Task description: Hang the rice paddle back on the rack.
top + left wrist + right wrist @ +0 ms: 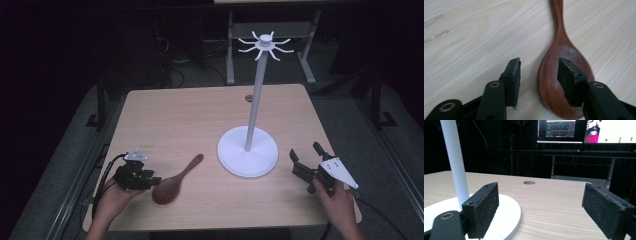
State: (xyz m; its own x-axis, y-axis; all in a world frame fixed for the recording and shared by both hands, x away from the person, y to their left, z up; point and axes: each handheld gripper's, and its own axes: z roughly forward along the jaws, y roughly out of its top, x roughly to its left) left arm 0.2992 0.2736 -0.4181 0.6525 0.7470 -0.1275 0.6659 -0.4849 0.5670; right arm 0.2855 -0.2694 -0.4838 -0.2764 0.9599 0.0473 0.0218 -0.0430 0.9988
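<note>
A dark brown wooden spoon point(172, 182) lies flat near the table's front left, bowl toward me and handle pointing away to the right. My left gripper point(154, 181) hovers at the bowl's left side. In the left gripper view its jaws stand open point(539, 62): one pad hangs over the spoon bowl point(559, 50), the other over bare wood, and neither presses on it. A white hook stand point(255, 100) rises from a round base point(247, 162) at centre right. My right gripper point(304, 150) rests right of that base, jaws wide open point(540, 188) with nothing between them.
The stand's pole point(454, 157) and base point(509, 212) lie close to the left of my right gripper. A small round hole point(248, 98) sits near the table's far edge. Monitors point(560, 130) and a metal frame point(272, 30) stand beyond the table.
</note>
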